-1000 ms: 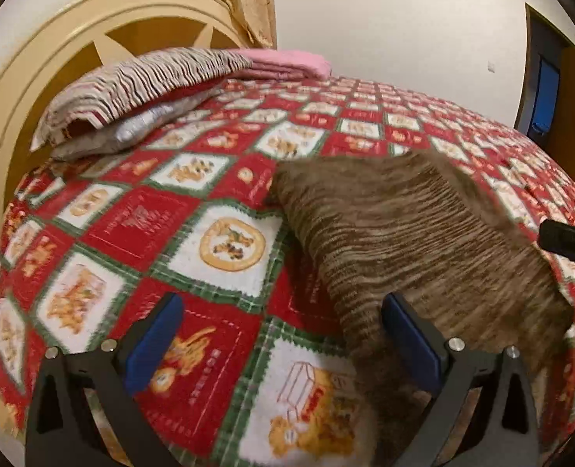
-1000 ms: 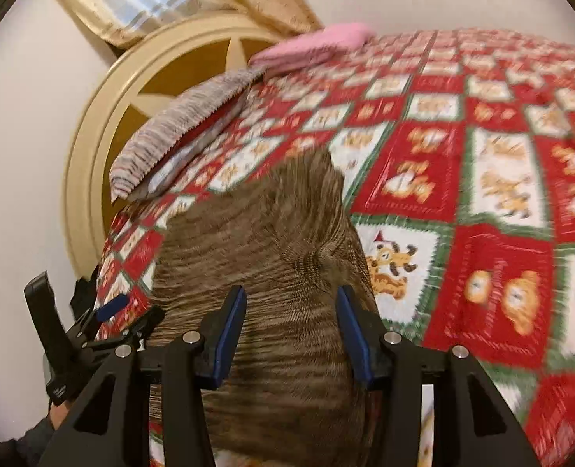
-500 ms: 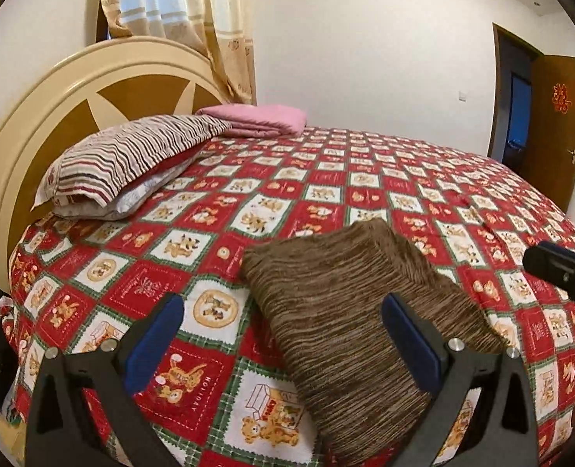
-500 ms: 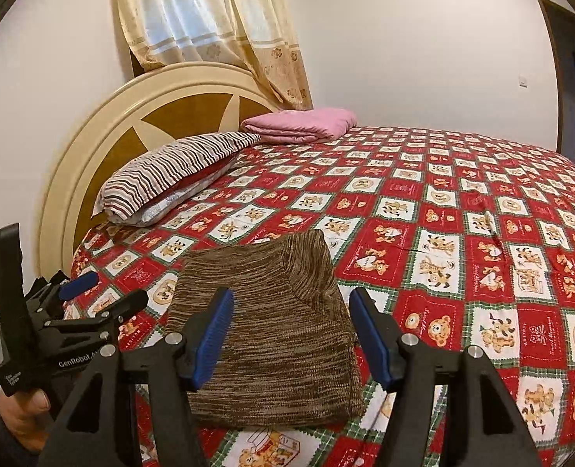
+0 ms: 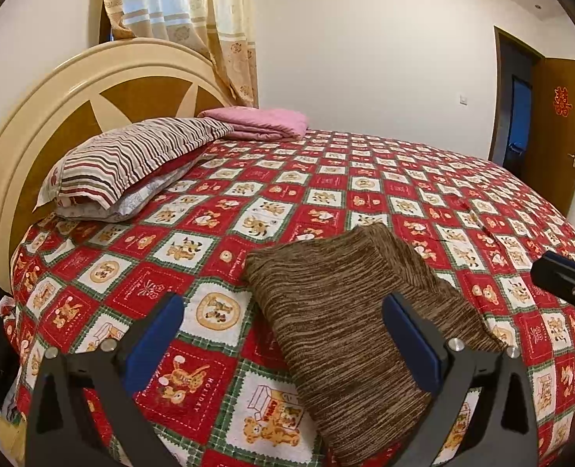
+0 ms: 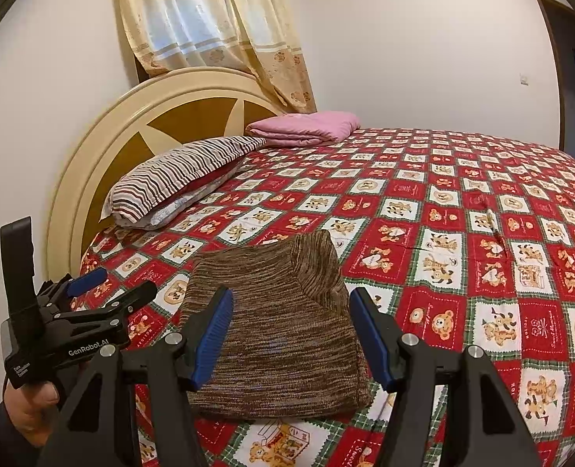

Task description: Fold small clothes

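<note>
Two grippers hang above the near edge of a bed, and both stand with their blue pads apart and nothing between them. The right gripper (image 6: 291, 334) has just been widening its jaws; the folded brown knit garment (image 6: 276, 330) lies flat on the bedspread beyond and below its fingers, not pinched by either pad. The left gripper (image 5: 283, 334) is spread wider, its left pad over the bedspread and its right pad over the near right part of the same garment (image 5: 349, 311), with no cloth caught.

The garment is a compact folded stack, striped in browns, resting on the red, green and white teddy-bear bedspread (image 6: 482, 233) close to the near edge. In the right wrist view, the left gripper shows at the near left, held by a hand (image 6: 30, 408) in a dark sleeve, just beside the garment's left edge.

Farther back on the left, a striped pillow (image 5: 132, 159) lies on a second, paler pillow against the round cream and tan headboard (image 5: 46, 116). A folded pink blanket (image 5: 260, 120) sits just beyond it. A patterned curtain (image 6: 217, 31) hangs behind the headboard, and a brown door (image 5: 556, 136) stands open at the far right.
</note>
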The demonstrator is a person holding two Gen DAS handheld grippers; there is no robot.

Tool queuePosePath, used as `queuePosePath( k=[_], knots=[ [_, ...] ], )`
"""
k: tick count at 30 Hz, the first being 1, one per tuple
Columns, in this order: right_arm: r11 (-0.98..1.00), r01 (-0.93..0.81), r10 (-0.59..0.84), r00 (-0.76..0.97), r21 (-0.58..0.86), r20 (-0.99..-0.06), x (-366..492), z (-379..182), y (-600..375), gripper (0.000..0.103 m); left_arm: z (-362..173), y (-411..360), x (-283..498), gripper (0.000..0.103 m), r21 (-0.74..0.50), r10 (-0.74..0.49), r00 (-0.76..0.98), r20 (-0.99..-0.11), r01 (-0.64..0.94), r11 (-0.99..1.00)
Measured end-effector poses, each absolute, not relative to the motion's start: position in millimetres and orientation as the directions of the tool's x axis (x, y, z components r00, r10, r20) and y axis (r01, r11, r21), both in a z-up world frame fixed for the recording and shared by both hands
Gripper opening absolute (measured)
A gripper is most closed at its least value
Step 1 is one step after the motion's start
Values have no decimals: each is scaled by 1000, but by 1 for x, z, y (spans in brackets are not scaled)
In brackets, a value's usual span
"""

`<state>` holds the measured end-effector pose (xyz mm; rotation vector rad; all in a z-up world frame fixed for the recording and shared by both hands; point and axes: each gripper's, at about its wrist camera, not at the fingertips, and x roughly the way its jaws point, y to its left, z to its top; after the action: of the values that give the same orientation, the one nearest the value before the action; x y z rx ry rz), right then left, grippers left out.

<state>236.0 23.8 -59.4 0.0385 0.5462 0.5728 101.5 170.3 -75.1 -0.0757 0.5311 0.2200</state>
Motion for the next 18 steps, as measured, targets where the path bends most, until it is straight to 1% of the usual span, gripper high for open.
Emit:
queuePosePath(
  k=[18],
  knots=[
    [835,-516,538,690,193,-484,234,-60,24,63,-76,171,103,103,-15,187,838,-513,-227,974]
  ],
)
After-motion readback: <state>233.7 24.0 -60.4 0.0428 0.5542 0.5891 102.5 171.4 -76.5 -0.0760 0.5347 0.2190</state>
